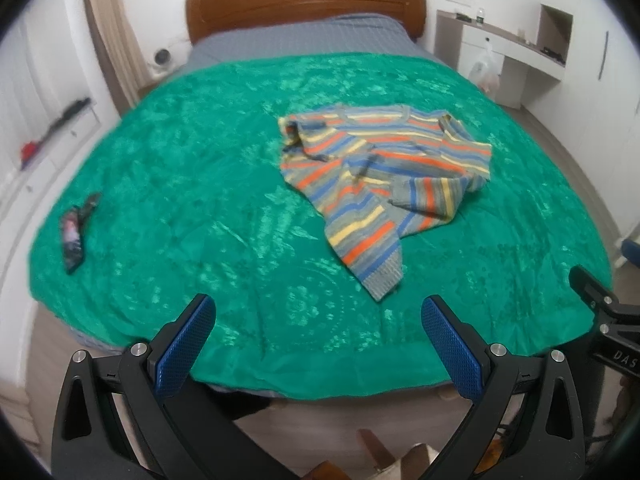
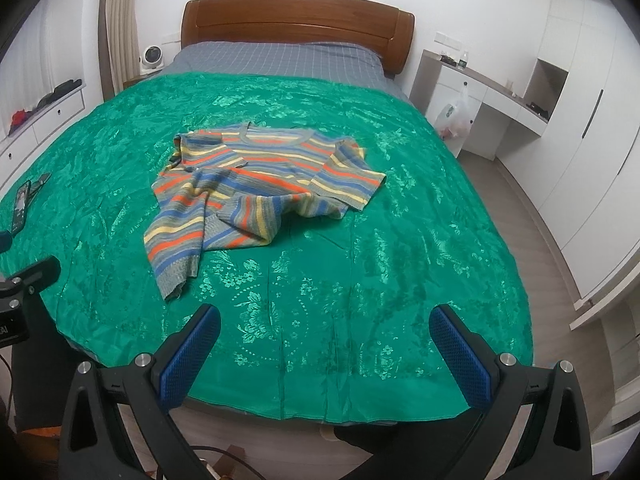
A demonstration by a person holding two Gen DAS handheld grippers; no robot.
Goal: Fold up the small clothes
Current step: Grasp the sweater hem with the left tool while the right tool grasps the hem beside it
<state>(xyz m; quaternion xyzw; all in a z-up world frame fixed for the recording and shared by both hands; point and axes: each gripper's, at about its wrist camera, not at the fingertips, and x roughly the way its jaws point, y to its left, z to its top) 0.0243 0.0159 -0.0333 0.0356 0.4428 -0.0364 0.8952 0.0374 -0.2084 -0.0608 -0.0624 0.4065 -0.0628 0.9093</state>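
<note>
Bed [image 2: 400,240] fills middle of both views, headboard [image 2: 296,20] at far end against wall. Bedspread [image 2: 360,280] lies over bed's near part; sheet [image 2: 280,60] shows beyond it, toward headboard. Sweater [image 2: 256,184] lies crumpled on bedspread — neck toward headboard, one sleeve trailing toward near edge. Phone [image 2: 20,204] on bedspread near left edge, well apart from sweater. Fan [image 2: 151,58] left of headboard. Desk [image 2: 492,96] right of bed, bag [image 2: 454,118] hanging at its front. Left tongs [image 1: 318,344] and right tongs [image 2: 324,348] at bed's near edge, prongs wide apart — sweater beyond both.
</note>
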